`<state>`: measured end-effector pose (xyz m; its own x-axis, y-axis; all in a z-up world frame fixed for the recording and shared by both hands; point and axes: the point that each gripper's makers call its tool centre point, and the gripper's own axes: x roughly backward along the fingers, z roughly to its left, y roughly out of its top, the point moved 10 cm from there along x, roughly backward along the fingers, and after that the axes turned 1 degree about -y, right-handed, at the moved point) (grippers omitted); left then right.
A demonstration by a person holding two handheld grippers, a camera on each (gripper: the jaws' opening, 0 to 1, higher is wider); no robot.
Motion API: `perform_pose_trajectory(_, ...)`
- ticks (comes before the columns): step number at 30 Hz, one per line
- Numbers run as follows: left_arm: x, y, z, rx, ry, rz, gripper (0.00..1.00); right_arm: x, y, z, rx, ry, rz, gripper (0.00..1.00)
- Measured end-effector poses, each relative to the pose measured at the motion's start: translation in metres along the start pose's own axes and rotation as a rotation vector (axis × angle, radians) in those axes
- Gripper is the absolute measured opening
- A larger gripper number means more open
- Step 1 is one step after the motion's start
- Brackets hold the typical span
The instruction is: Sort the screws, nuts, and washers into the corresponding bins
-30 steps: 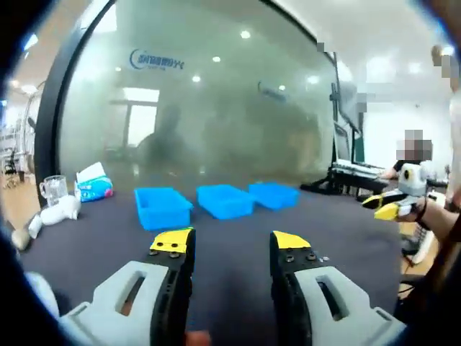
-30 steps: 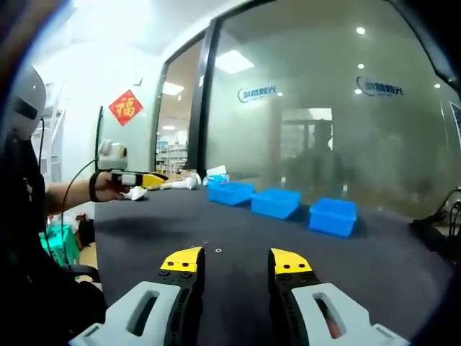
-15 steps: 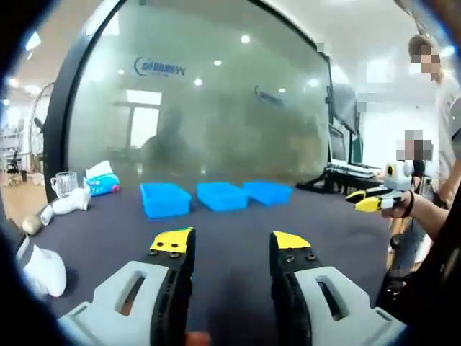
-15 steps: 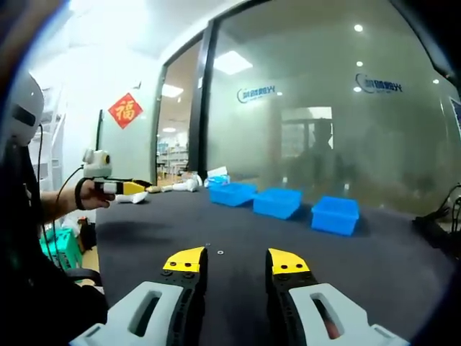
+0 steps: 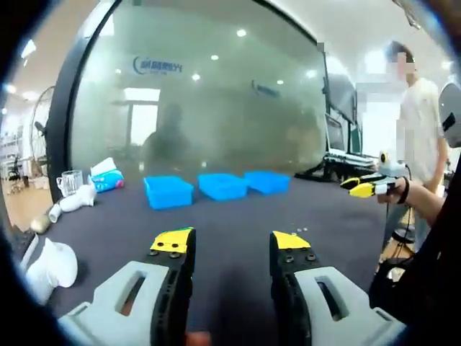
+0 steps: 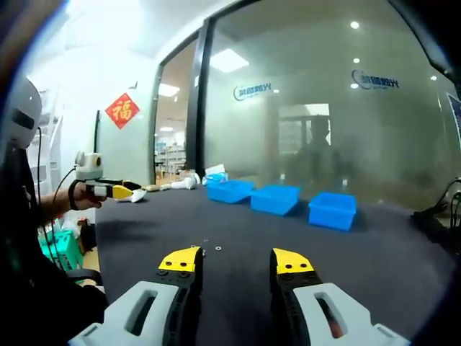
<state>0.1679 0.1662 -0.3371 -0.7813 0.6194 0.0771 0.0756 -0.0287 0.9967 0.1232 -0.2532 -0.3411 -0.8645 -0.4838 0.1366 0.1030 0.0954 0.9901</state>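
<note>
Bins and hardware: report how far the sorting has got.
Nothing looks sorted yet. The three blue bins stand in a row on the dark table; their insides cannot be seen. Small hardware pieces lie loose on the table. The left gripper and right gripper are open, holding nothing. All picking is left.

- In the left gripper view we look low across the dark table (image 5: 238, 216), along our own jaws, toward the three blue bins (image 5: 220, 186) and the frosted glass wall (image 5: 209, 94) well beyond.
- In the right gripper view we face the same bins (image 6: 277, 198) from farther right, so they run off at a slant.
- Both views share the tabletop (image 6: 374, 245), bins and glass wall (image 6: 324, 101).
- Each view catches the other gripper at its edge: the right gripper (image 5: 360, 189) and the left gripper (image 6: 108, 191).
</note>
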Motion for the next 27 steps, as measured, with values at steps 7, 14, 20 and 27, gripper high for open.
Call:
perform_pose_trajectory(7, -0.003, 0.002, -0.003, -0.022, -0.025, 0.018, 0.40, 0.003, -0.004, 0.000, -0.023, 0.016, 0.017, 0.28)
perform_pose_trajectory(14, -0.005, 0.008, -0.007, -0.052, -0.113, 0.075, 0.40, 0.007, -0.006, -0.001, -0.005, 0.023, 0.030, 0.29)
perform_pose_trajectory(20, -0.007, 0.013, -0.002, -0.062, -0.155, 0.113, 0.40, 0.010, -0.010, -0.003, 0.017, 0.027, 0.052, 0.31)
perform_pose_trajectory(27, -0.013, 0.021, -0.001, -0.111, -0.250, 0.190, 0.40, 0.012, -0.014, -0.004, 0.029, 0.036, 0.070, 0.32)
